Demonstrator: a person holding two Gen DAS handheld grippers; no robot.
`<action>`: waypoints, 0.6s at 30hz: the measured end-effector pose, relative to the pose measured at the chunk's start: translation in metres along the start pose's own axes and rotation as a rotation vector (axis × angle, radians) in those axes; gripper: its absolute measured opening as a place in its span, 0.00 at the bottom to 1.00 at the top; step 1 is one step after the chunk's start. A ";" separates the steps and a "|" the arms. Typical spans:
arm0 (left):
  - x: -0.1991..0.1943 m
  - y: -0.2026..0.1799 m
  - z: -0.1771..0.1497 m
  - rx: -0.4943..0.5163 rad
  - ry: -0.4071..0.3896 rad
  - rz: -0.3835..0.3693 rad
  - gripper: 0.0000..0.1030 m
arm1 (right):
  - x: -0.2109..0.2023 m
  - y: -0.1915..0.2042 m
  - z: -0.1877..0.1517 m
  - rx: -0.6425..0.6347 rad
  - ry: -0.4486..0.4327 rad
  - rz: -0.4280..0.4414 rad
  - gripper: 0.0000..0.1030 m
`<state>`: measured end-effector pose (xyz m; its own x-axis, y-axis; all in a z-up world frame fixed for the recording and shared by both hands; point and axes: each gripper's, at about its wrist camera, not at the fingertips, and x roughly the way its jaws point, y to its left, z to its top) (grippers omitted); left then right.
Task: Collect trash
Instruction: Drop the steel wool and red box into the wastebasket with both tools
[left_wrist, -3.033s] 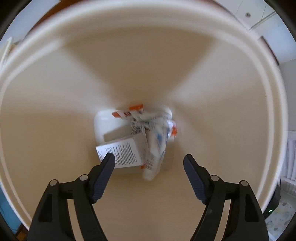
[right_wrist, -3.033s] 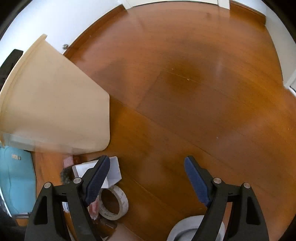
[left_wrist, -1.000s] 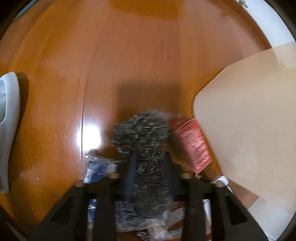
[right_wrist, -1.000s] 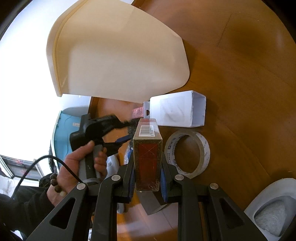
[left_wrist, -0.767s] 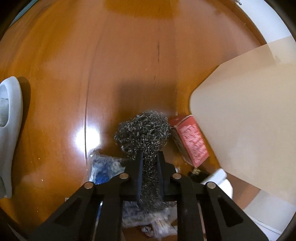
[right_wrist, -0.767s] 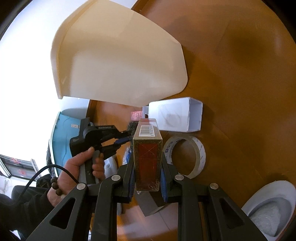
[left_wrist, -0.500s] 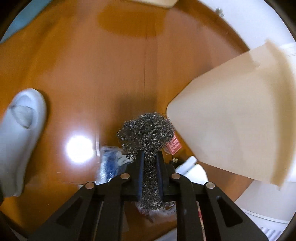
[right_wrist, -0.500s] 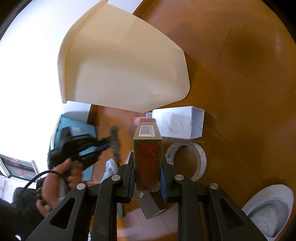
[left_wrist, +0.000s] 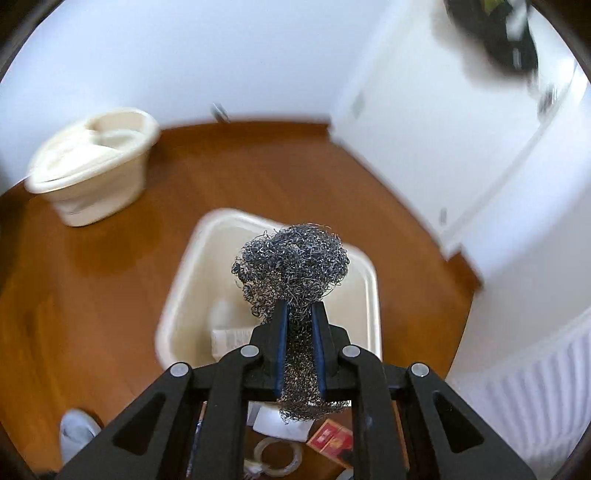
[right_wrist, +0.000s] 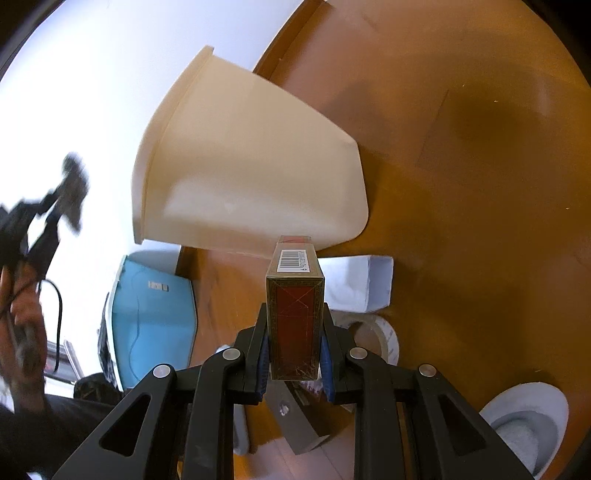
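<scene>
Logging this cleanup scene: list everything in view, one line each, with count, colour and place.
steel wool: one, grey, in the left gripper, above the bin.
red box: one, red and gold, in the right gripper.
bin: one, cream, on the floor, paper inside.
lidded pot: one, cream, by the far wall.
white box: one, white, floor beside the bin.
tape roll: one, whitish, floor near the white box.
small red pack: one, red, floor.
slipper: one, grey, floor.
left gripper: black, shut.
right gripper: black, shut.
</scene>
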<state>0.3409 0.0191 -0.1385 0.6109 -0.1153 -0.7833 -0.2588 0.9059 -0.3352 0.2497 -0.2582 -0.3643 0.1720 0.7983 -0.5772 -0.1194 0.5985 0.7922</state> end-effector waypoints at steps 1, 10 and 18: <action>0.019 -0.004 0.004 0.021 0.045 0.013 0.12 | 0.000 -0.001 0.000 0.001 0.000 -0.001 0.23; 0.083 -0.013 0.007 -0.012 0.154 0.036 0.47 | -0.012 -0.011 0.003 -0.002 -0.007 -0.033 0.23; -0.005 0.015 -0.028 -0.091 -0.082 0.099 0.57 | -0.065 0.026 0.052 -0.107 -0.167 -0.027 0.23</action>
<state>0.3130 0.0220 -0.1542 0.6370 0.0097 -0.7708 -0.3850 0.8702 -0.3073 0.2858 -0.2977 -0.2957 0.3354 0.7647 -0.5502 -0.2138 0.6306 0.7460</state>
